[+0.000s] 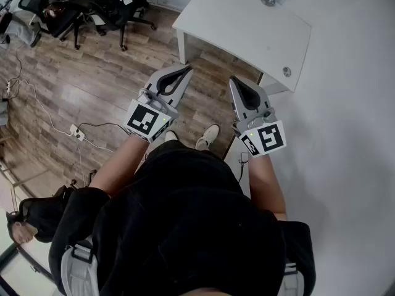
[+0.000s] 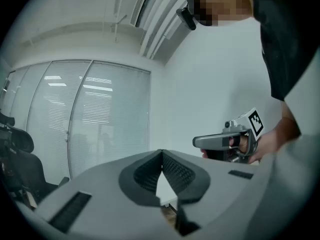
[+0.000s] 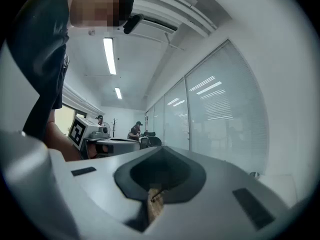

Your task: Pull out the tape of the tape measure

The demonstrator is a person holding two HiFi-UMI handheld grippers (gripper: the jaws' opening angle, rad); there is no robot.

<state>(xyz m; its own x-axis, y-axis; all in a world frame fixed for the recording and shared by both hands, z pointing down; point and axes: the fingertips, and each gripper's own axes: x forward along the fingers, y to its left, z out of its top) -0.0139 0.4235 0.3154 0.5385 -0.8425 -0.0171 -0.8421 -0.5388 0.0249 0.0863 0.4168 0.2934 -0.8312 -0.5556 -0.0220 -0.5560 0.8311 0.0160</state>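
Note:
Both grippers are held at waist height over the wooden floor and point toward a white table (image 1: 247, 29). My left gripper (image 1: 186, 69) is shut, its dark pads (image 2: 175, 169) meeting at the tip with nothing between them. My right gripper (image 1: 234, 79) is shut too and holds nothing. The left gripper view looks up and shows the right gripper (image 2: 196, 142) in a hand. In the right gripper view the left gripper (image 3: 137, 143) shows beside it. I cannot make out a tape measure; only small round grey items (image 1: 268, 0) (image 1: 286, 71) sit on the table.
Black office chairs (image 1: 92, 8) stand at the far left. Cables and a power strip (image 1: 75, 132) lie on the floor. A white wall (image 1: 352, 134) runs along the right. Glass partitions with blinds (image 2: 100, 119) and distant people (image 3: 135, 130) show in the gripper views.

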